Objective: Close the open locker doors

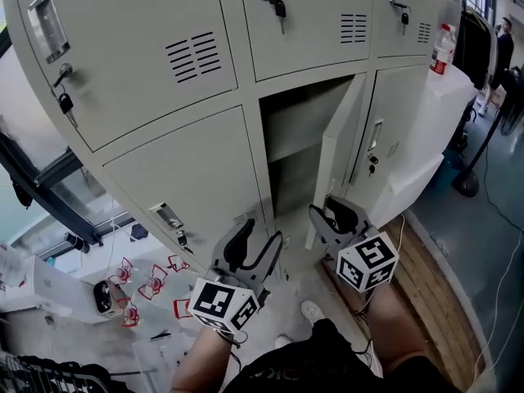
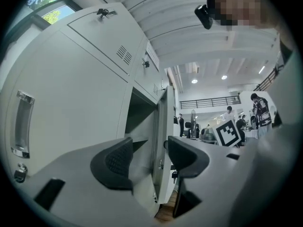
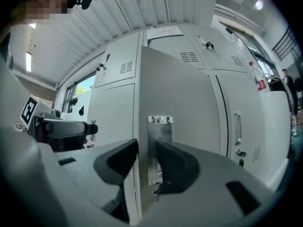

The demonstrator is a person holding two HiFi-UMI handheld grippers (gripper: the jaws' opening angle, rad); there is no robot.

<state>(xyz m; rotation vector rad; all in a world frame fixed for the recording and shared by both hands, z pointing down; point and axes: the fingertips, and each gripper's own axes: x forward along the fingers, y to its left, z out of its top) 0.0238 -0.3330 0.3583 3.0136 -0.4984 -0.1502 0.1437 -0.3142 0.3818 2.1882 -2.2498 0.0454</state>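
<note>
The lower middle locker [image 1: 296,142] of the pale grey bank stands open, and its door [image 1: 340,150] is swung out towards me on the right. My left gripper [image 1: 250,256] is low in front of the shut locker to the left, open and empty. In the left gripper view the door's edge [image 2: 166,141] and the dark compartment [image 2: 139,122] show beyond the left gripper [image 2: 149,156]. My right gripper [image 1: 334,218] hovers by the door's lower free corner. It is open with a narrow gap, and the right gripper [image 3: 147,161] faces the door [image 3: 180,98] and its metal latch plate [image 3: 159,136].
Keys [image 1: 279,8] hang in the upper locks. A bottle [image 1: 443,49] stands on a white cabinet right of the lockers. A fan stand [image 1: 468,182] and cables lie on the floor at right. Red tags and papers [image 1: 139,285] litter the floor at left.
</note>
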